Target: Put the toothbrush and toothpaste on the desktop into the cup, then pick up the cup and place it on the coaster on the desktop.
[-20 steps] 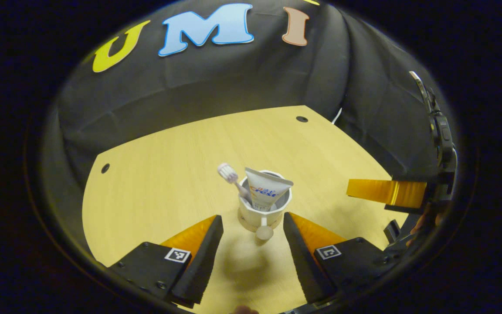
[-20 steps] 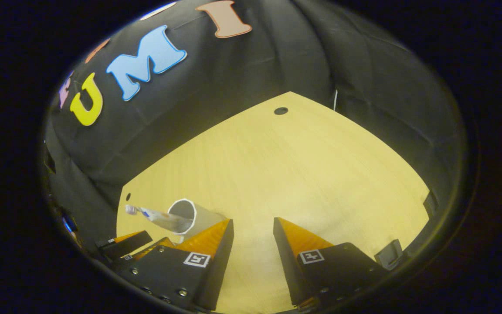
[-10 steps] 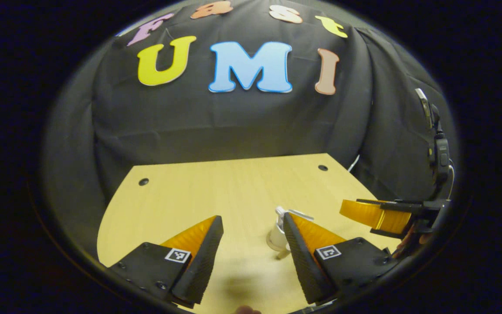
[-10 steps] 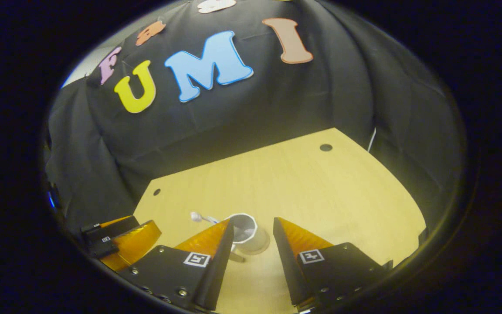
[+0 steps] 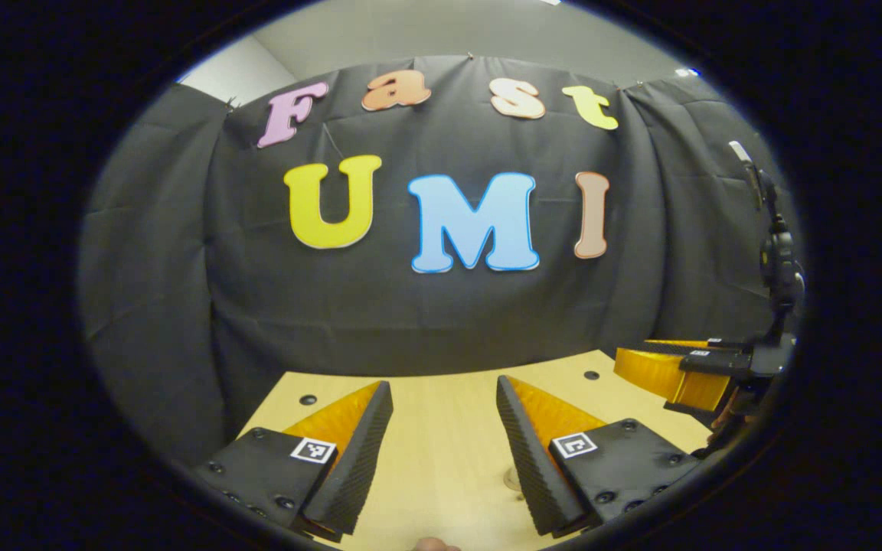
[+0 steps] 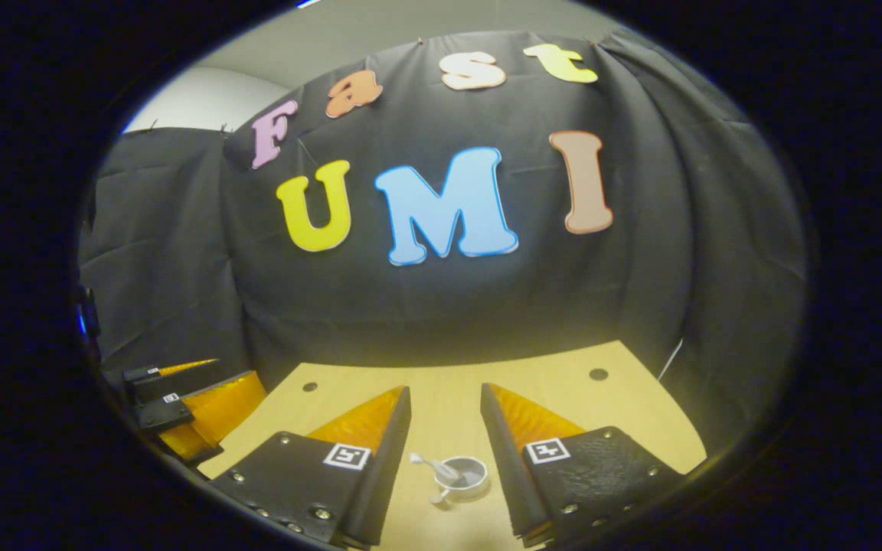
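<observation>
In the right gripper view, the white cup (image 6: 462, 474) stands on the wooden desktop (image 6: 449, 413), low between my fingers and well short of their tips. The toothbrush (image 6: 424, 461) leans out of it to the left. A pale tab of the coaster (image 6: 439, 497) pokes out under the cup. The toothpaste is too small to make out. My right gripper (image 6: 445, 389) is open and holds nothing. My left gripper (image 5: 442, 384) is open too, with bare desktop (image 5: 441, 444) between its fingers; a sliver of the coaster (image 5: 513, 480) peeks from behind its right finger.
The black cloth wall (image 5: 441, 306) rises just behind the desktop's far edge. Small dark holes (image 6: 599, 374) mark the desktop's back corners. The other gripper (image 5: 682, 367) hangs at the right of the left gripper view, and at the far left (image 6: 196, 402) of the right gripper view.
Both grippers have tilted upward and drawn back from the cup. The cup has slid down toward the bottom of each view, and the wall now takes up far more of both.
</observation>
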Demonstrator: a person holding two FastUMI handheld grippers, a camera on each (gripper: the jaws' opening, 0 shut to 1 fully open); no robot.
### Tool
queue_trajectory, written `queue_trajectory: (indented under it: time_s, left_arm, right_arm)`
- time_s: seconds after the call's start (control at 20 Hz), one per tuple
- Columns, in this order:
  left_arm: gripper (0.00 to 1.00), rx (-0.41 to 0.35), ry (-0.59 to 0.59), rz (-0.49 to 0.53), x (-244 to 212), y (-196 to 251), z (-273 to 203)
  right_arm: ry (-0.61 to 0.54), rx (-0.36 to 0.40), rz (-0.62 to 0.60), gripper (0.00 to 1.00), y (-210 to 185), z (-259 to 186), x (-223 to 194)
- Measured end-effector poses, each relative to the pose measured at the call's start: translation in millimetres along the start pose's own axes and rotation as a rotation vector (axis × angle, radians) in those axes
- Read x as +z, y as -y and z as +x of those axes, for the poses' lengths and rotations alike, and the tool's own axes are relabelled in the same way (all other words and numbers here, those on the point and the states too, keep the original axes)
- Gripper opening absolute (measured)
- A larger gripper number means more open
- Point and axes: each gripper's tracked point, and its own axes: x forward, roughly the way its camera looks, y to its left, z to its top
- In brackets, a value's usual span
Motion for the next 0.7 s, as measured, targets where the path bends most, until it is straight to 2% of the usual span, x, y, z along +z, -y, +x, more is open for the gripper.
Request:
queue_trajectory:
  time_s: [0.2,0.3,0.35,0.7]
  left_arm:
    - [0.9,0.037,0.09,-0.005,38,-11,-25]
    - [0.87,0.046,0.142,-0.013,54,-14,-27]
    - [0.89,0.052,0.16,-0.014,57,-15,-27]
    - [0.89,0.053,0.231,-0.005,61,-14,-29]
  right_arm:
    - [0.123,0.006,-0.032,0.59,-15,-18,43]
    - [0.156,0.009,-0.036,0.59,-17,-21,55]
    - [0.169,0.008,-0.04,0.59,-17,-22,59]
    - [0.231,-0.01,-0.098,0.59,-26,-32,72]
